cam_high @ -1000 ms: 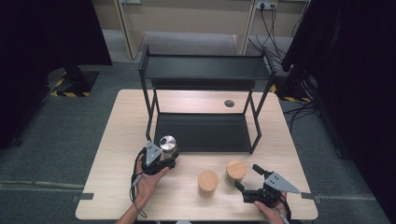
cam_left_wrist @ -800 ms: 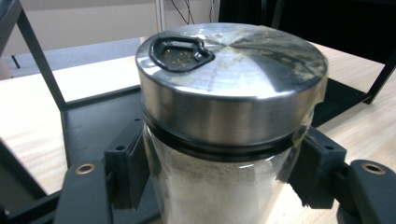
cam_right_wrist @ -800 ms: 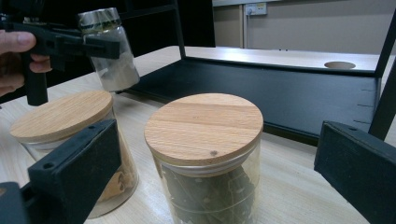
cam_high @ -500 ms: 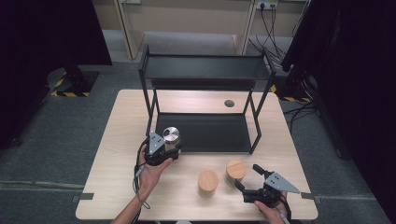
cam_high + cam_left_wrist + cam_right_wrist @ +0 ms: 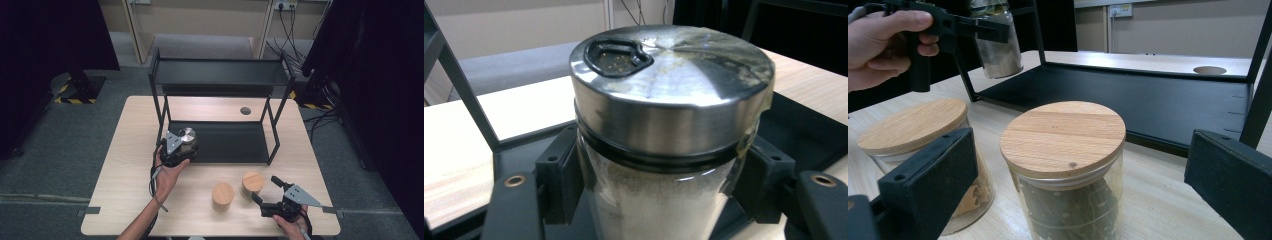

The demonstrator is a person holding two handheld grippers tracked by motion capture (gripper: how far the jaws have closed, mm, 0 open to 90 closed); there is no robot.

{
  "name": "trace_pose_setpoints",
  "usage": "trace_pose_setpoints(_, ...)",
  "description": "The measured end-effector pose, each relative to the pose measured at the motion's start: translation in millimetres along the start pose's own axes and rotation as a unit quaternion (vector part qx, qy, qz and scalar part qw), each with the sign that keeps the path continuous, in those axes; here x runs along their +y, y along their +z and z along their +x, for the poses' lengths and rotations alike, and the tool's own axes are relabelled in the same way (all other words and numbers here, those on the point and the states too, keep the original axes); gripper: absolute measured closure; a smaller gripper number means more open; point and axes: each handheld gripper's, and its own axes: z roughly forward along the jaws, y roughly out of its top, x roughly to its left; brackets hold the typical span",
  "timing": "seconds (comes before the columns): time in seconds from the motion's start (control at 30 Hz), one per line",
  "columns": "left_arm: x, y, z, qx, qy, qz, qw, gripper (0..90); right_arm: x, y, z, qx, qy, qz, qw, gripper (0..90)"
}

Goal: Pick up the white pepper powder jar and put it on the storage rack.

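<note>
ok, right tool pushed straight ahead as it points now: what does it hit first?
Probably the nearer wooden-lid jar, centred between the open jaws of the right tool; the black shelf lies beyond it.

Left gripper (image 5: 176,148) grips steel-lidded jar (image 5: 187,136) at black rack (image 5: 220,87) front-left corner.

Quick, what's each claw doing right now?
Left claw: shut on the shaker.
Right claw: open, holding nothing, a wood-lidded jar between its jaws.
</note>
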Motion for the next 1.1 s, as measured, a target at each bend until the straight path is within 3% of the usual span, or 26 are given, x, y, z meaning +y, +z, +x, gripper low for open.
trace_pose_setpoints(0.23, 3.1, 14.3, 2.4, 0.009, -0.006, 0.003, 0.9999, 31.0, 0.0, 0.1, -0.3, 0.001, 0.000, 0.000, 1.0000, 0.9)
trace_pose_setpoints(0.43, 3.6, 31.1, 0.6, 0.028, -0.015, 0.006, 0.9995, 31.0, -0.1, 0.0, -0.3, 0.001, -0.001, 0.000, 1.0000, 0.9)
trace_pose_setpoints(0.57, 1.8, 39.4, -4.8, 0.041, -0.004, 0.004, 0.9991, 31.0, -0.1, 0.1, -0.4, 0.003, -0.001, 0.000, 1.0000, 0.9)
trace_pose_setpoints(1.1, -0.4, 64.3, -11.8, 0.052, -0.022, 0.014, 0.9983, 31.0, -0.1, -0.6, -1.2, 0.004, -0.001, -0.001, 1.0000, 0.9)
